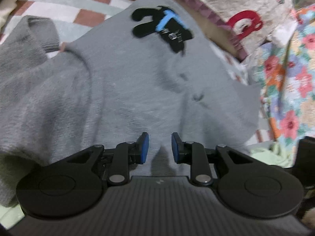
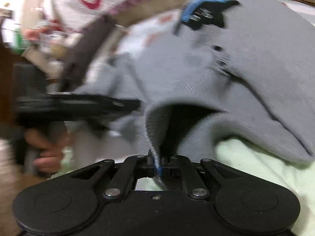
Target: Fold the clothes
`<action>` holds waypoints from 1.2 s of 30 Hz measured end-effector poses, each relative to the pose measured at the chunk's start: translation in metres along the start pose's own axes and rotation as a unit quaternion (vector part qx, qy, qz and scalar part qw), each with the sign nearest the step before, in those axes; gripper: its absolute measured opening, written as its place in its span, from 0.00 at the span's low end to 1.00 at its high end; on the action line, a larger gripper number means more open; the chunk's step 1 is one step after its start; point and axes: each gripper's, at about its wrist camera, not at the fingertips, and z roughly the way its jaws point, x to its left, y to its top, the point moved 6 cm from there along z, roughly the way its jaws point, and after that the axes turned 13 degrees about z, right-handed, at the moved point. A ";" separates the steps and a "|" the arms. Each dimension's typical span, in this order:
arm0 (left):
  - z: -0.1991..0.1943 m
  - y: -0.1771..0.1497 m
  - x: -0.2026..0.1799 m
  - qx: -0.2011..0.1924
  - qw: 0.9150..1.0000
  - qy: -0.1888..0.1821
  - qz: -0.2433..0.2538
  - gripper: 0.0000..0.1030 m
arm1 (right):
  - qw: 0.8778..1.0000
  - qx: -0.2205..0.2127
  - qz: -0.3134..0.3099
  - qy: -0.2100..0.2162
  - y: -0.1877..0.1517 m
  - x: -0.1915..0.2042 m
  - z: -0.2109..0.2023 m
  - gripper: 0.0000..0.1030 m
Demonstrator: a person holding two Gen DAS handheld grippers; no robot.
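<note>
Folding a grey sweater (image 1: 137, 82) on a checkered rug (image 1: 65, 2).

Lying spread across frame centre — right tongs (image 2: 157, 165) clenched on a lifted sweater edge at lower centre; left tongs (image 1: 159, 147) released, blue pads (image 1: 145, 147) parted, hovering over knit.

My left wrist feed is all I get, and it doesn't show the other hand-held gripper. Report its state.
Observer: The right hand-held gripper is shut on an edge of the grey sweater.
Operator: Describe how that edge sits.
Observer: It is raised, with a dark hollow open beneath the fold.
Operator: Tell me what's to its left.
Observer: A hand grips the handle of your left hand-held gripper, blurred in that view.
</note>
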 end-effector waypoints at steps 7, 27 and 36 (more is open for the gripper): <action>-0.001 0.002 -0.005 -0.004 1.000 -0.002 0.016 0.23 | 0.999 -0.049 0.017 0.013 0.023 0.003 -0.014 0.53; -0.001 0.007 -0.050 -0.031 0.993 -0.096 0.055 0.43 | 0.995 -0.081 0.016 0.048 0.090 0.029 0.020 0.05; 0.029 -0.014 -0.025 0.029 0.998 0.024 0.045 0.15 | 0.993 -0.068 -0.090 -0.022 0.097 0.055 0.042 0.05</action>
